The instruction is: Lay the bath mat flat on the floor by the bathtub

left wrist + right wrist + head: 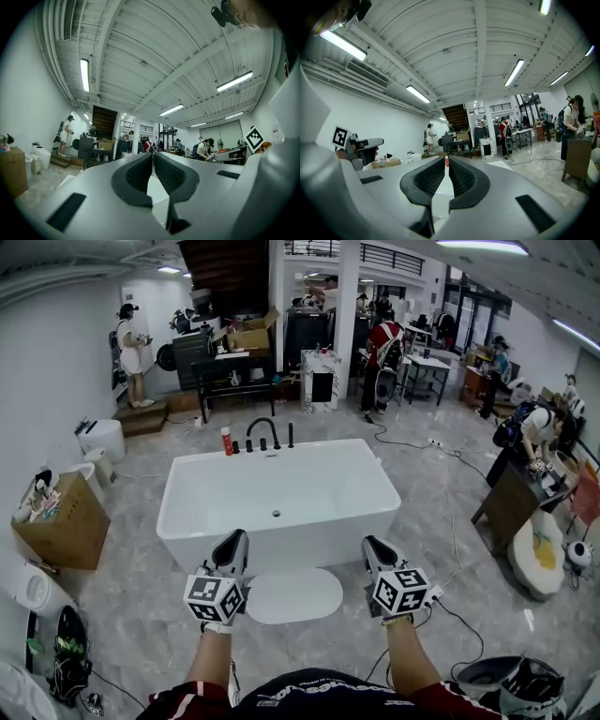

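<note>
A white oval bath mat [292, 594] lies flat on the grey marble floor, right against the front wall of the white bathtub [281, 545]. My left gripper [232, 551] hovers over the mat's left end and my right gripper [379, 554] over its right end, both pointing towards the tub. Each is shut with nothing between its jaws. In the left gripper view the left gripper [152, 154] points out level across the room, as does the right gripper [446, 160] in the right gripper view. Neither of those views shows the mat.
A black faucet [262, 432] and a red bottle [226, 441] stand at the tub's far rim. A cardboard box [61, 521] sits at the left and a brown desk [511, 502] at the right. A cable [455, 613] trails by my right gripper. Several people work in the background.
</note>
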### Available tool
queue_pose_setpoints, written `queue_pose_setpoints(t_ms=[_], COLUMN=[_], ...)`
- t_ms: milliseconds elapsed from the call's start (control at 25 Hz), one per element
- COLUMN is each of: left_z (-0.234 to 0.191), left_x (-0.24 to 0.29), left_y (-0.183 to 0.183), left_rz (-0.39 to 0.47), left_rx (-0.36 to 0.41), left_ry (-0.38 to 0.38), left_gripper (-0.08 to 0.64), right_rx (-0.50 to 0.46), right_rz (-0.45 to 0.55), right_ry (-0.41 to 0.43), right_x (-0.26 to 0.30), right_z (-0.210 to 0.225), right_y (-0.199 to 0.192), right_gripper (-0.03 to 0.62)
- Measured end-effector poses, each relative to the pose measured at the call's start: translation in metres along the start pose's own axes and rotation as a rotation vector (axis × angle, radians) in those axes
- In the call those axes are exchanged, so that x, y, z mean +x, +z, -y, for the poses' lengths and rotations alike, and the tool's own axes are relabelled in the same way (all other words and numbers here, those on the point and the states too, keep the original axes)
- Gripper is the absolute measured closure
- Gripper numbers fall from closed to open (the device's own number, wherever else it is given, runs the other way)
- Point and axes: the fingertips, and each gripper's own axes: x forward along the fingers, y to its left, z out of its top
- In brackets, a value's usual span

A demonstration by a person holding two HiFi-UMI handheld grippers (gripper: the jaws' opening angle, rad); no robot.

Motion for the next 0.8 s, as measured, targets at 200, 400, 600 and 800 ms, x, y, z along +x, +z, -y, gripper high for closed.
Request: queue_pose_setpoints(t_ms=[200,400,600,800], left_z=[-0.005,-0.007,-0.006,-0.005], left_x=[0.000,-0.001,-0.004,-0.005], left_y=[0.000,0.002,-0.004,-0.004], left_rz=[-0.001,0.002,-0.004,-0.004], left_rx=[-0.005,-0.004,-0.007,-0.014], left_ry=[-0.001,0.002,0.005,0.008], left_gripper=[0.529,0.529,0.529,0.529], right_rx=[-0.018,-0.041,-0.073,-0.065], right_rz=[0.007,0.009,-0.038,-0.042], right_ry=[0.000,0.010,-0.014,-0.019], right_x=[0.003,0.004,0.004,0.003], right_z=[-0.005,-0.011,-0.009,-0.008], right_y=[0.005,0.007,-0.004,-0.006], right_gripper=[0.545,0.549,0.563,0.563])
